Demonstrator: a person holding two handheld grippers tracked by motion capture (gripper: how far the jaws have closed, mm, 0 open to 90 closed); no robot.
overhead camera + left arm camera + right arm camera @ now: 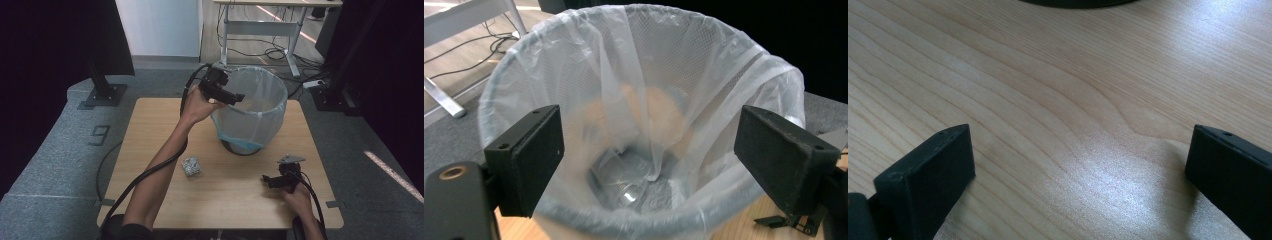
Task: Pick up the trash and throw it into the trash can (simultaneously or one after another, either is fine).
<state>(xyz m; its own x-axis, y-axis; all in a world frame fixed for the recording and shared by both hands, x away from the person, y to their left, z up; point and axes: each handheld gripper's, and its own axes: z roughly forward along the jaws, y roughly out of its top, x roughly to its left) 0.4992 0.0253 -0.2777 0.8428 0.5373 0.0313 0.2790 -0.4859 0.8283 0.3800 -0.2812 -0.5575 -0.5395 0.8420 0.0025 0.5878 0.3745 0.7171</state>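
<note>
Both forearms were bare, with a dark sleeve edge at six o'clock. The left black two-jaw gripper [239, 97] trailed a thick black cable. The right black two-jaw gripper [265, 178] carried a grey three-cornered plate [291, 159] at twelve o'clock.

Thin translucent plastic liner [644, 75]; matt wood table [1058, 100].

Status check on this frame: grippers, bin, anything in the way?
Left gripper open over lined bin, nothing held. Right gripper open, low over table. Crumpled wad lies apart; nothing in the way.
</note>
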